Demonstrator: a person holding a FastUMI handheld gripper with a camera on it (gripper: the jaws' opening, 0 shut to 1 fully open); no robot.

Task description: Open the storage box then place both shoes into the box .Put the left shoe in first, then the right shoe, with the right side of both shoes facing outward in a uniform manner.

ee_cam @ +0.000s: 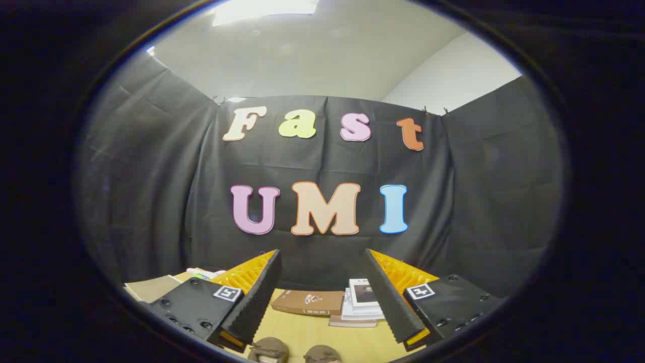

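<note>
My gripper is held above the wooden table, open, with a wide gap and nothing between its fingers. Below the gap, close under the fingers, the tops of two brownish shoes show side by side: one shoe on the left, the other shoe on the right. Only their upper parts show, so I cannot tell which is the left shoe. No finger touches either shoe.
Beyond the fingers on the table lie a brown flat box or book and a stack of books. Left of the left finger lies a beige pad and some small items. Black cloth walls close off the back and sides.
</note>
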